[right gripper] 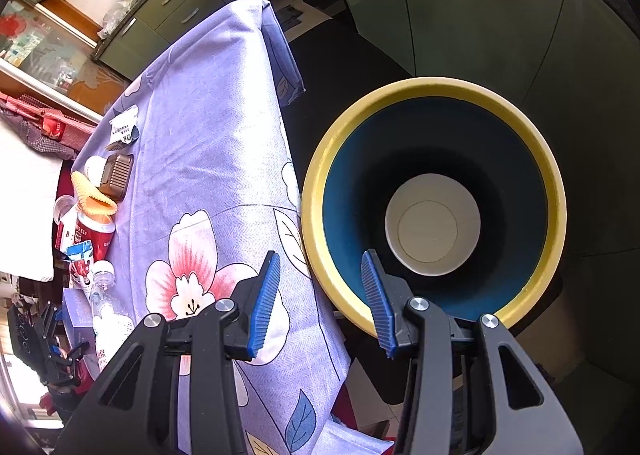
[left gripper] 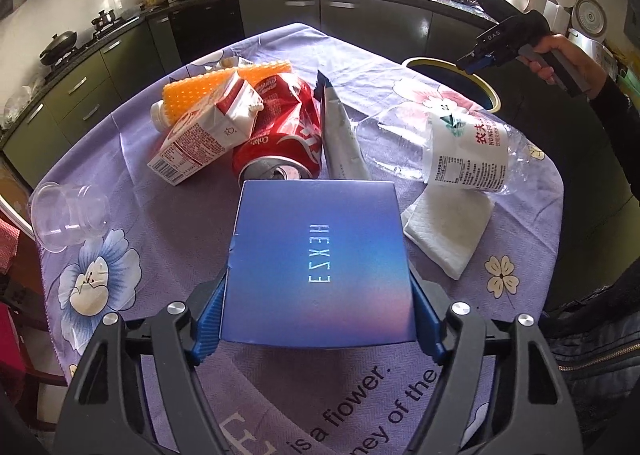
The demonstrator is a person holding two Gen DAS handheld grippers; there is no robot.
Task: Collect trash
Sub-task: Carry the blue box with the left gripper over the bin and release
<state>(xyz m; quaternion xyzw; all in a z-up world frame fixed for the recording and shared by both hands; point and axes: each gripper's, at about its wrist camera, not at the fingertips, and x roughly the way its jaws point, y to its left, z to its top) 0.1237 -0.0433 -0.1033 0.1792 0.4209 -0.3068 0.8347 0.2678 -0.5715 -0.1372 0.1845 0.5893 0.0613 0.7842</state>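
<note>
**Blue box pinched in left gripper, right gripper empty over bin**

Blue box sits centre of the left wrist view, lower half, between the blue pads of the left gripper. Both pads press on its side faces, so it's a pinch on the box. Can't tell if the box is lifted or resting on the tablecloth

Rest of the trash, above the box in the same view:
- crushed red can just behind the box's far edge
- milk carton to the can's left, leaning against it
- orange ribbed bottle behind the carton, upper left of the pile
- silver wrapper right of the can
- clear plastic bottle on its side at right, resting over a folded white napkin
- clear plastic cup lying on its side at far left, well apart from the pile

Right gripper in its own view: fingers spread apart, nothing between them, pointing down. One finger is over the tablecloth edge, the other over the bin's rim. Bin has a yellow rim and dark blue inside, and stands just beside the table at centre right. A white paper cup lies at its bottom

In the left view the right gripper shows upper right, held by a hand, above the bin's rim
</note>
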